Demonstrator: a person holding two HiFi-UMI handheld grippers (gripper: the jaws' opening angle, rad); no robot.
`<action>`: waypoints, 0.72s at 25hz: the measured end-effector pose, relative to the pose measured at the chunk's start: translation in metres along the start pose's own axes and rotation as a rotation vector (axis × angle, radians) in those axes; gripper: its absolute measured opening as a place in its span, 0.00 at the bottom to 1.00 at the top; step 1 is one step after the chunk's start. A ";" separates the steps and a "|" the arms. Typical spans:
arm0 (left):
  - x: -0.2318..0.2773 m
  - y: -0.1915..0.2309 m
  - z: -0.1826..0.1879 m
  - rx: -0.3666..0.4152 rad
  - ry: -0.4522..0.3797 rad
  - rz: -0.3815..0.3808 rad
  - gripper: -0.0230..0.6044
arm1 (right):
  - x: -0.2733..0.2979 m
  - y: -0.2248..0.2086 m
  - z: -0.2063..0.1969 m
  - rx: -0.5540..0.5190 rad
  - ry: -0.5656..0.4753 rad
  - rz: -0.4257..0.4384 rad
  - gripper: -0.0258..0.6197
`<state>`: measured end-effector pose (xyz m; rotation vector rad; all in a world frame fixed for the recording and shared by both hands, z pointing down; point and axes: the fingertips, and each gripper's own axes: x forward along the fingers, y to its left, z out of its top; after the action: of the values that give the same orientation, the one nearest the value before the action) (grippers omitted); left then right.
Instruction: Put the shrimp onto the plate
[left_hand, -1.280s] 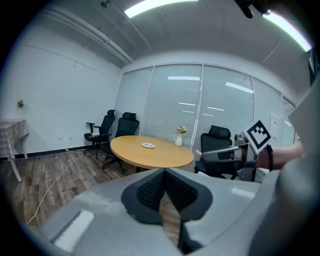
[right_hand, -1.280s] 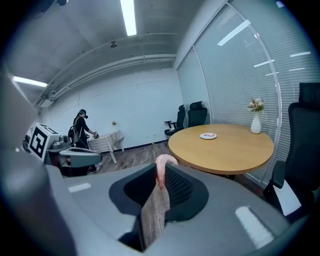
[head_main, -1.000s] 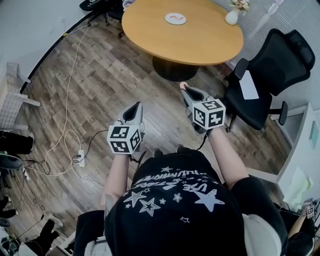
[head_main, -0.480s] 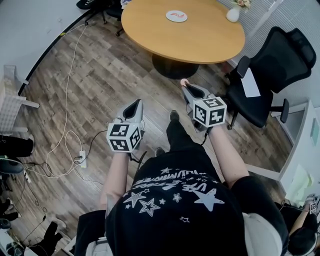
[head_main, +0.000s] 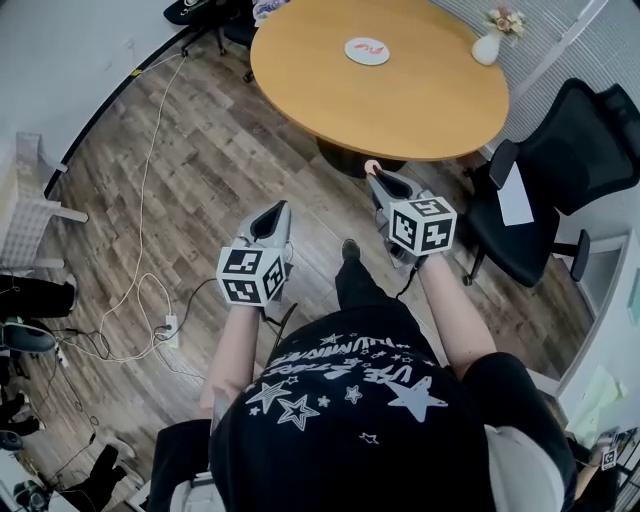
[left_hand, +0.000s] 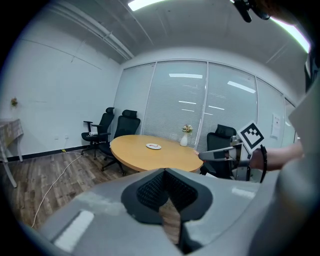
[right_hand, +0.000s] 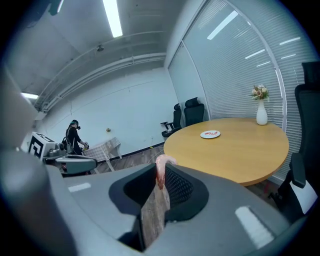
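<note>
A white plate (head_main: 367, 50) with a red shrimp on it sits far back on the round wooden table (head_main: 420, 95); it also shows as the plate (right_hand: 210, 134) and the plate (left_hand: 153, 146). My right gripper (head_main: 374, 175) is shut on a pink shrimp (right_hand: 161, 170), whose tip (head_main: 371, 167) pokes out of the jaws just short of the table's near edge. My left gripper (head_main: 270, 220) hangs over the wooden floor, shut with nothing in it.
A white vase with flowers (head_main: 490, 42) stands at the table's far right. A black office chair (head_main: 560, 190) is to the right of the right gripper. Cables and a power strip (head_main: 165, 325) lie on the floor at left. More chairs (left_hand: 107, 130) stand behind the table.
The person has stepped forward; the table has come closer to both grippers. The right gripper still holds the shrimp and the left stays shut.
</note>
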<state>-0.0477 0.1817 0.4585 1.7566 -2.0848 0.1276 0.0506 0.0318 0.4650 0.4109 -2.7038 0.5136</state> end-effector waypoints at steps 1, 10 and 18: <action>0.010 0.002 0.004 0.003 0.003 -0.004 0.04 | 0.006 -0.007 0.005 0.004 -0.002 0.000 0.13; 0.087 0.018 0.033 0.022 0.049 -0.015 0.04 | 0.051 -0.071 0.035 0.044 0.007 -0.014 0.13; 0.138 0.026 0.053 0.010 0.073 -0.009 0.04 | 0.090 -0.107 0.061 0.063 0.022 0.012 0.13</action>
<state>-0.1031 0.0422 0.4657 1.7410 -2.0278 0.1972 -0.0109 -0.1069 0.4792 0.4034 -2.6759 0.6046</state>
